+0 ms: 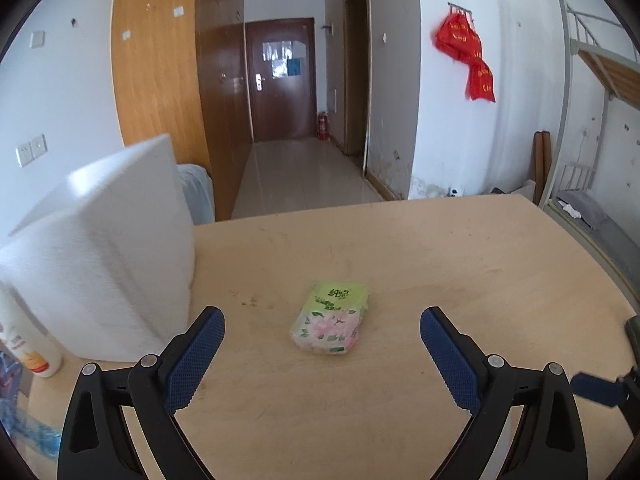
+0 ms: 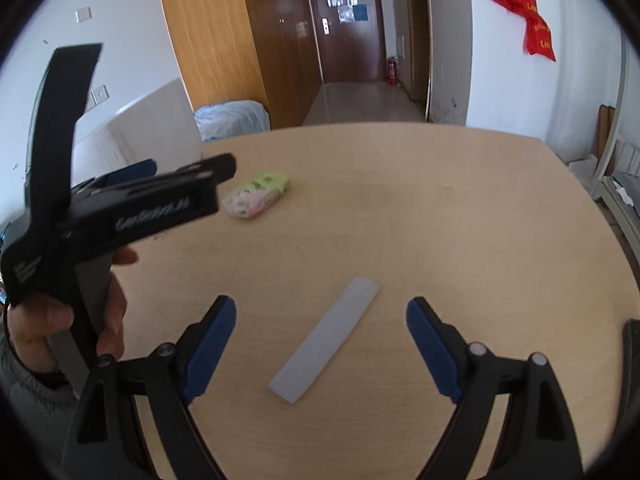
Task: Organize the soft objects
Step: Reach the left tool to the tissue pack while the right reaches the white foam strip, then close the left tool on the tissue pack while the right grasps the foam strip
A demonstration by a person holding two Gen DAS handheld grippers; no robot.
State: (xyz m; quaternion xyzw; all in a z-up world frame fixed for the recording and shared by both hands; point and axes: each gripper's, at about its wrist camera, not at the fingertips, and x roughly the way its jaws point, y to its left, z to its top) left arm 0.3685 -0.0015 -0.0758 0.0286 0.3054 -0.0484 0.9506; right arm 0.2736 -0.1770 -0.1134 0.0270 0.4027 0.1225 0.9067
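Tissues first: the small green-and-pink tissue pack [image 1: 329, 319] lies flat on the wooden table [image 1: 460, 264], just ahead of your left gripper [image 1: 322, 330] and centred between its spread blue pads [image 1: 196, 360], which grip nothing. Off to your left stands a big white foam box [image 1: 100, 248], with a white-and-orange bottle [image 1: 24, 336] just beside its near corner. Move right and your right gripper [image 2: 320, 328] likewise hangs wide open and empty over a pale grey strip [image 2: 326, 338], which lies slantwise on the table; whether that strip is soft cloth or stiff plastic, you cannot tell from here. Come down too shallow on the pack and the pads may skid over its slick wrapper and shove it away. A flat strip gives the fingers little edge to catch, so it may simply slide.
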